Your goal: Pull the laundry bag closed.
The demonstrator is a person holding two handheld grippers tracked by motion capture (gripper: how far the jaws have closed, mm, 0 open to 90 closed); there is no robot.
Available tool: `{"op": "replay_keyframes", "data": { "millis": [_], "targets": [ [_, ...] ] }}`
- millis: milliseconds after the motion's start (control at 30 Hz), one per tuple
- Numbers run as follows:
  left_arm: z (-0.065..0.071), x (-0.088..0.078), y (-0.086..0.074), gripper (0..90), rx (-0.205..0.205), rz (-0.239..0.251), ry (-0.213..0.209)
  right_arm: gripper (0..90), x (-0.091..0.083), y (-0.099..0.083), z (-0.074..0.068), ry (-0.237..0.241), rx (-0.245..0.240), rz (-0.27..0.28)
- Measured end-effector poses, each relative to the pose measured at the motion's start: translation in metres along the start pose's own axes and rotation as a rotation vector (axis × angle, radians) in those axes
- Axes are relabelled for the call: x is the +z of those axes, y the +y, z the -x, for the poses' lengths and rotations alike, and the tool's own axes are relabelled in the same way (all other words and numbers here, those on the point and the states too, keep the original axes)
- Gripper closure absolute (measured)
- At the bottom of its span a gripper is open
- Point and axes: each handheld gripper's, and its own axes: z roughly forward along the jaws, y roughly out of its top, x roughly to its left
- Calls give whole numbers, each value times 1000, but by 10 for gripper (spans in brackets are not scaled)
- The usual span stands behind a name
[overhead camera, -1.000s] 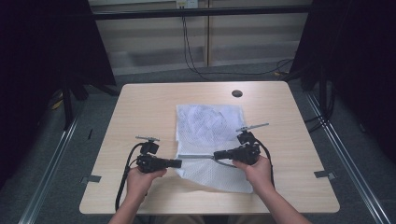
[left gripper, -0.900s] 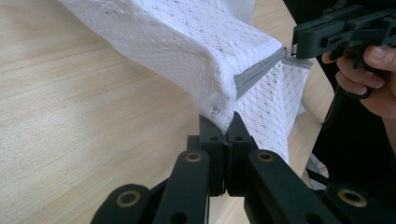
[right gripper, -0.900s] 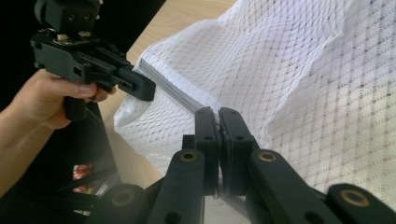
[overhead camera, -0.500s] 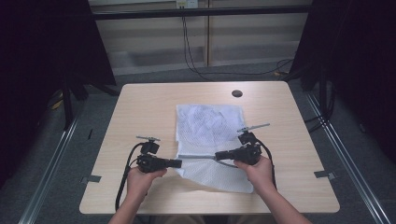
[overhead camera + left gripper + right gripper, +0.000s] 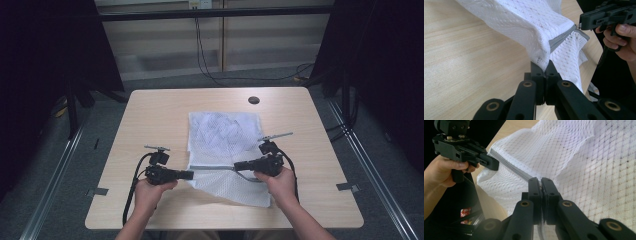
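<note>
A white mesh laundry bag (image 5: pixel 225 137) with a grey zipper (image 5: pixel 212 168) lies on the wooden table (image 5: pixel 150 115). My left gripper (image 5: pixel 191 175) is shut on the bag's left end by the zipper, and in the left gripper view (image 5: pixel 545 71) the mesh (image 5: pixel 529 22) rises from between the closed jaws. My right gripper (image 5: pixel 236 166) is shut on the zipper farther right; the right gripper view (image 5: pixel 540 181) has its jaws closed on the grey zipper band (image 5: pixel 511 167). The zipper is stretched taut between the two grippers, slightly above the table.
A small dark round hole (image 5: pixel 254 100) sits near the table's far edge. Black curtains (image 5: pixel 45 50) and metal frame rails stand at both sides. Cables (image 5: pixel 210 60) hang behind the table. Bare table lies left and right of the bag.
</note>
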Motion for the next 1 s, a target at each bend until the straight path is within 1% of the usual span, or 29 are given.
{"op": "replay_keyframes", "data": {
  "millis": [133, 167, 200, 267, 300, 333, 433, 500, 533, 633, 700, 733, 833, 1000],
  "targets": [
    [0, 0, 0, 895, -7, 2, 1, 872, 0, 0, 1, 3, 3, 2],
    [-1, -1, 0, 895, 5, 1, 8, 872, -1, 0, 1, -6, 3, 0],
    [-1, -1, 0, 895, -10, 9, 5, 872, -2, 0, 2, -9, 3, 2],
    [-2, -3, 0, 895, -21, 14, -6, 872, -4, -1, 4, -9, 14, 11],
    [-3, -4, 0, 895, -15, 12, -5, 872, -5, -1, 5, -8, 16, 10],
    [-3, -4, 0, 895, -1, 9, -2, 872, -6, -1, 6, -3, 17, 14],
    [-3, -4, 1, 895, -9, 9, -3, 871, -6, -2, 5, -12, 12, 9],
    [-3, -3, 1, 895, -9, 7, -6, 872, -6, -2, 5, -9, 13, 10],
    [-2, -3, 0, 895, -19, 8, -8, 872, -6, -2, 5, -10, 15, 13],
    [-2, -3, 1, 895, -10, 5, -1, 872, -7, -2, 5, -7, 21, 13],
    [-3, -2, 1, 895, -15, 6, -5, 871, -8, -2, 7, -10, 16, 15],
    [-2, -2, 1, 895, -19, 6, -8, 872, -8, -3, 7, -13, 21, 14],
    [-3, -2, 1, 895, -13, 3, -8, 872, -9, -3, 7, -15, 22, 13],
    [-3, -1, 1, 895, -20, -2, -9, 872, -9, -3, 8, -11, 27, 15]
  ]
}}
